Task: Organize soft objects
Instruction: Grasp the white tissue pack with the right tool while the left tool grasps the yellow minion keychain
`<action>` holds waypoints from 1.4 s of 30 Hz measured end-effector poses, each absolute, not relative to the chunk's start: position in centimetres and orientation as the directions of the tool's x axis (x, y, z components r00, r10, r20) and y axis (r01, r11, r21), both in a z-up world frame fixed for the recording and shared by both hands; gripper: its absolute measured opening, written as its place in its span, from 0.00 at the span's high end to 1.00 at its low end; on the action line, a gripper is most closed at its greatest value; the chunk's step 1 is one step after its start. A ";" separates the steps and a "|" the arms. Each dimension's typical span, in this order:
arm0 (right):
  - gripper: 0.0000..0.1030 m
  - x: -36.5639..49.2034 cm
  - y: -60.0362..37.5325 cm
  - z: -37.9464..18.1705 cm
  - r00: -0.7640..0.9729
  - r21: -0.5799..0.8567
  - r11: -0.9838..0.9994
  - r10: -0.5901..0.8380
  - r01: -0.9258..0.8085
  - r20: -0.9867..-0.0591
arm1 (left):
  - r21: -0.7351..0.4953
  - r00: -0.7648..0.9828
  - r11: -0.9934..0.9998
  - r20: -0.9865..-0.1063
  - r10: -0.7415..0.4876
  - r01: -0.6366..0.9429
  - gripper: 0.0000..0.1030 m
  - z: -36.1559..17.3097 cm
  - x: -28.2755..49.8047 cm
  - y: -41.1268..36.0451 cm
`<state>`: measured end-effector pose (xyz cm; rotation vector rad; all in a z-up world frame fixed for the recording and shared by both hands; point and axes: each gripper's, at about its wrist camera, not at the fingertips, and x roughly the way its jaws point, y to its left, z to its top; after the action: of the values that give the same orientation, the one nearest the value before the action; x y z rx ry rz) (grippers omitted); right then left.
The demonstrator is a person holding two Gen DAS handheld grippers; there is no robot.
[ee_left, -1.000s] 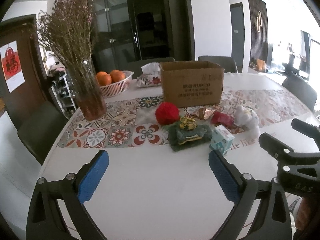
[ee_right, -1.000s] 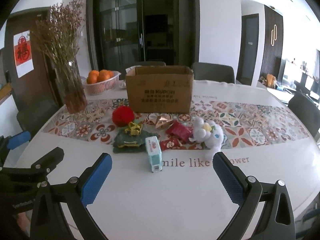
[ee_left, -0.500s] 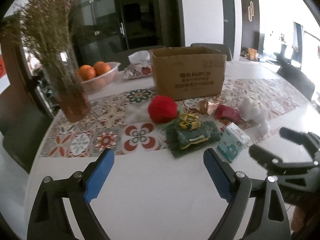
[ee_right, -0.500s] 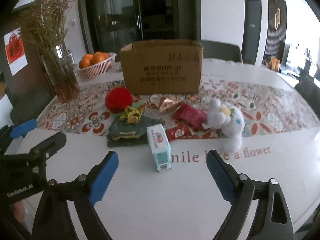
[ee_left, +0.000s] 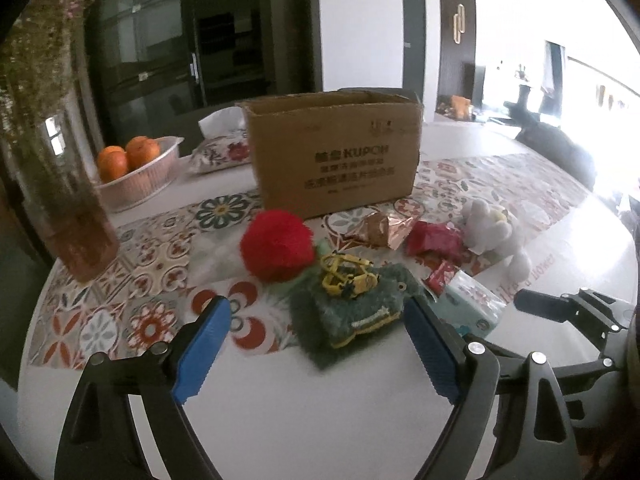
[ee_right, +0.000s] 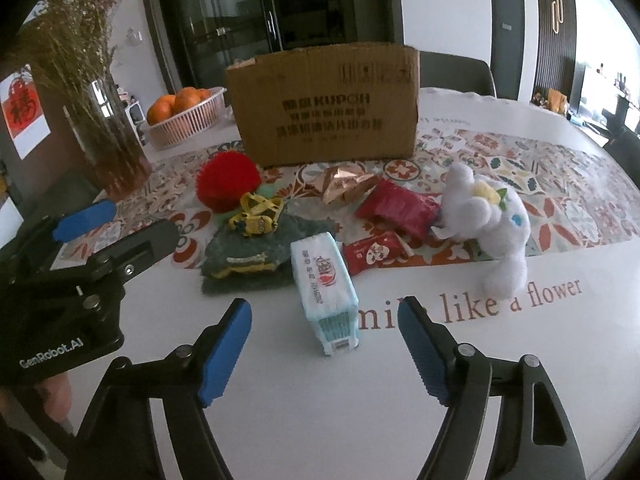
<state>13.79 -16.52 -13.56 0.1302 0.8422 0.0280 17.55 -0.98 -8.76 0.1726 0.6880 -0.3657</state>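
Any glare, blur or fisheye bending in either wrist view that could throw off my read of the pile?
Left wrist view: windows at right blow out white; green plush slightly smeared; cardboard box edges bow. Right wrist view: sharper, tissue pack print legible, table lettering curves, dark vignette in corners.

Both wrist views near, angled down over table (ee_left: 320, 420); left view from left; share cardboard box (ee_right: 324, 108).

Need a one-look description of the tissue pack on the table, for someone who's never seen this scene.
Start at the cardboard box on the patterned runner; a cluster of small items lies in front of it. The tissue pack sits at the cluster's near edge, on bare white table. It is the only pale blue-and-white rectangular block, beside a dark green plush.
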 end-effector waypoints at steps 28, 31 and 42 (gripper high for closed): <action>0.62 17.9 -16.9 -15.4 0.657 0.153 0.987 0.091 0.037 -0.748 | -0.069 0.581 0.886 -0.732 -0.357 0.458 0.31 -14.9 26.0 -5.2; 0.65 18.0 -17.2 -15.6 0.657 0.170 0.985 0.103 0.038 -0.747 | -0.075 0.570 0.886 -0.740 -0.357 0.458 0.36 -15.4 26.3 -5.5; 0.71 18.2 -17.7 -15.9 0.655 0.191 0.981 0.123 0.033 -0.745 | -0.047 0.579 0.894 -0.746 -0.329 0.446 0.51 -15.9 26.5 -6.3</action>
<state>18.16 -17.71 -15.87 0.1949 0.8560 0.0511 26.53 -6.25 -15.90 0.1514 0.8382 -0.4553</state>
